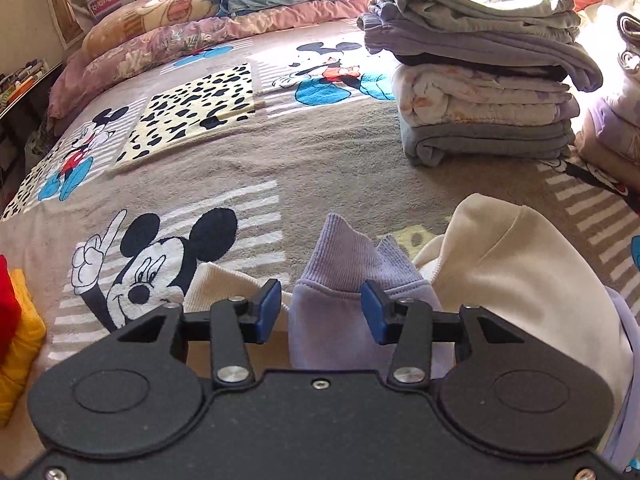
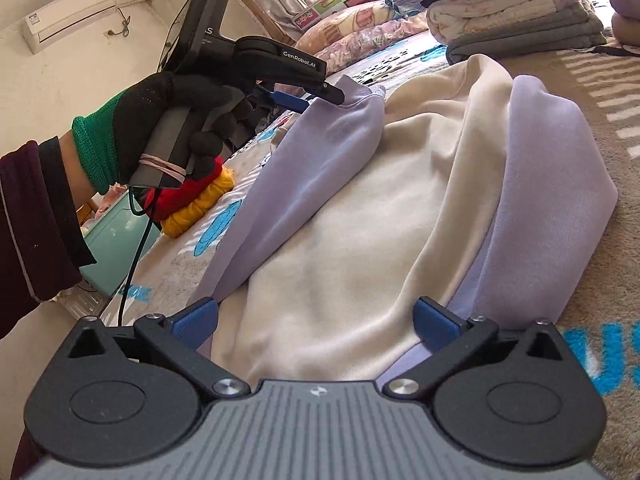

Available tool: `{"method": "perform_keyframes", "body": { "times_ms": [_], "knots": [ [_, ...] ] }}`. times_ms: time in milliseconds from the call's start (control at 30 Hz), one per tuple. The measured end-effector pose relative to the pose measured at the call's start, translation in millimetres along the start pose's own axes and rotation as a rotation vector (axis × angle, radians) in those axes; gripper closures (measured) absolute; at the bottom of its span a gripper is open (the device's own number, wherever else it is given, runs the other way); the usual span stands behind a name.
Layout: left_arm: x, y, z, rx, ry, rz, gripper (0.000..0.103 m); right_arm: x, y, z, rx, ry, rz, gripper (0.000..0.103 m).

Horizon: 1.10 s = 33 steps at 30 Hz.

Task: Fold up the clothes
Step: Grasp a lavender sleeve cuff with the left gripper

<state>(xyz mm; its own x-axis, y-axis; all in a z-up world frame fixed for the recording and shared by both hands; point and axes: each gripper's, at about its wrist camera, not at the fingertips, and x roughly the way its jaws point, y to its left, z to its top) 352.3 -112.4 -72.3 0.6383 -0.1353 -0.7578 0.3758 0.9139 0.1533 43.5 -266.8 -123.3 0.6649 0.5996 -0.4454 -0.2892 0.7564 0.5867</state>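
Left gripper [image 1: 320, 312] open over sleeve cuff [image 1: 344, 256]

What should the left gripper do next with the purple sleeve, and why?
Probably close the left gripper on the purple cuff: its jaws stand open on either side of the cuff, and the sleeve lies lifted across the cream sweatshirt, not yet flat.

left gripper [image 1: 320, 312]: fingers apart, straddling sweatshirt [image 2: 360, 240] cuff | right gripper [image 2: 316, 324]: fingers wide apart over sweatshirt hem | gloved left hand [image 2: 168, 120] grips handle
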Motion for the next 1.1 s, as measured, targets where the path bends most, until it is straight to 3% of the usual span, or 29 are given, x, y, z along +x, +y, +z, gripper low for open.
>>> {"method": "perform_keyframes", "body": {
  "times_ms": [33,133,533,1100],
  "knots": [
    [2.1,-2.0,-1.0,0.010,0.010,0.002,0.089,1.2,0.1,-0.2,-0.004,-0.002,-0.002,0.000],
    [-0.9,-10.8,-6.7,0.046,-0.004,0.025,0.097,-0.5,-1.1,-3.0,-0.012,-0.011,-0.001,0.000],
    [-80.9,26.6,-15.4,-0.049,-0.196,0.042,0.098,-2.3,0.5,-8.2,-0.035,-0.036,-0.003,0.000],
    [-142.2,149.5,-100.2,-0.305,-0.258,0.183,0.098,-8.4,-0.8,-15.5,-0.041,-0.076,0.013,0.000]
  ]
}}
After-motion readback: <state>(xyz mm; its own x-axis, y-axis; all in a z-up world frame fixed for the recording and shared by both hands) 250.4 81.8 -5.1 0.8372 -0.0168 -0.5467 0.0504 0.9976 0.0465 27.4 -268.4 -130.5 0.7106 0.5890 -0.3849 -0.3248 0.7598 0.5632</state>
